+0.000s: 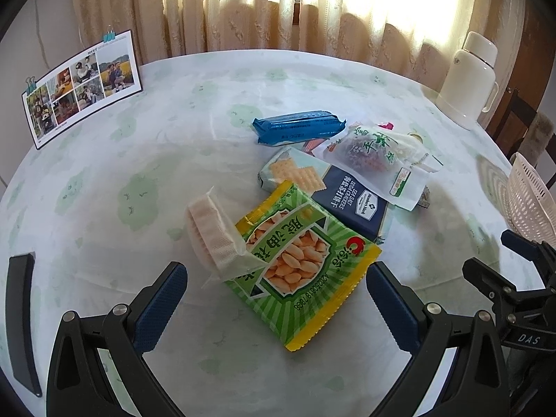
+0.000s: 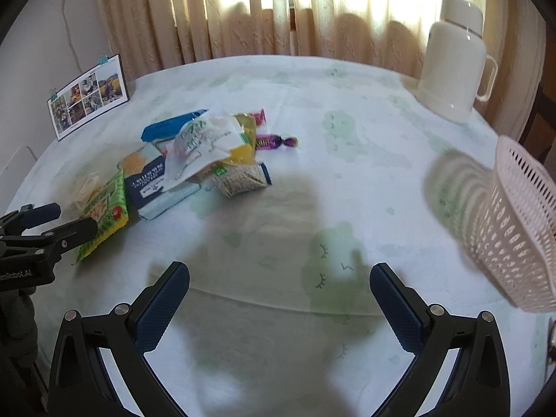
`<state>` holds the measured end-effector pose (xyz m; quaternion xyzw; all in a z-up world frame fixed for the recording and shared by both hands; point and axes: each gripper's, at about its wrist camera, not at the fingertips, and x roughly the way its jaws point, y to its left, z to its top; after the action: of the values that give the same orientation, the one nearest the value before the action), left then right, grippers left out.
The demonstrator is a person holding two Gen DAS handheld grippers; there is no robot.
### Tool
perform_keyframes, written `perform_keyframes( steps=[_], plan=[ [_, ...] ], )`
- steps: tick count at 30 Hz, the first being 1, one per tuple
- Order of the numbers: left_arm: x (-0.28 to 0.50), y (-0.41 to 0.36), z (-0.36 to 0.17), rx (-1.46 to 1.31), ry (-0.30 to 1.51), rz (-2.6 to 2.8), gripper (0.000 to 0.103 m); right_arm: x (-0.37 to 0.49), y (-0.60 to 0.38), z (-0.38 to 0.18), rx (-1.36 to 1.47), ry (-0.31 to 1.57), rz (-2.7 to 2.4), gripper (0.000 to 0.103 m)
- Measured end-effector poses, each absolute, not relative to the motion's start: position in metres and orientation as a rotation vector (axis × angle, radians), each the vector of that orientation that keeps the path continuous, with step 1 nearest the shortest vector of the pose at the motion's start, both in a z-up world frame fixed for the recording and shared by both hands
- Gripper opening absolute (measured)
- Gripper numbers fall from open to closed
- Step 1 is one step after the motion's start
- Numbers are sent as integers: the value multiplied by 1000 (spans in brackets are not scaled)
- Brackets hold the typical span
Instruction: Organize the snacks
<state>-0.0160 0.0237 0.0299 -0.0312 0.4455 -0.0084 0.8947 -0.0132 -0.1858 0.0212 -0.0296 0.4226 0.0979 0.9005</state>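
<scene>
Round clothed table (image 1: 104, 180) centre frame: snack pile (image 1: 312, 187) unsorted, pink basket (image 2: 514, 229) at right apparently unfilled, left gripper (image 1: 276, 295) and right gripper (image 2: 279, 295) wide apart, holding nothing.

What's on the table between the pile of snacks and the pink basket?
Nothing but bare tablecloth and shadow lies between the snack pile and the pink basket. The right wrist view shows it best.

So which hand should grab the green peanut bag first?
Probably the left. The left gripper is open with the green peanut bag right between its fingers. The right gripper is open over bare tablecloth, with the snack pile off to its left, but it is nearer the pink basket.
</scene>
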Motion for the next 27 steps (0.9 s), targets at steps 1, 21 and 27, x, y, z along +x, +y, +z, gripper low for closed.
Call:
perform_keyframes(
  steps=[1, 21, 27],
  plan=[
    [-16, 23, 30, -64, 923, -16, 102, -14, -184, 23, -69, 865, 201, 103],
    [-16, 19, 25, -26, 921, 26, 102, -14, -169, 21, -136, 837, 183, 103],
    [-16, 16, 27, -7, 912, 47, 102, -14, -169, 21, -135, 835, 185, 103]
  ],
)
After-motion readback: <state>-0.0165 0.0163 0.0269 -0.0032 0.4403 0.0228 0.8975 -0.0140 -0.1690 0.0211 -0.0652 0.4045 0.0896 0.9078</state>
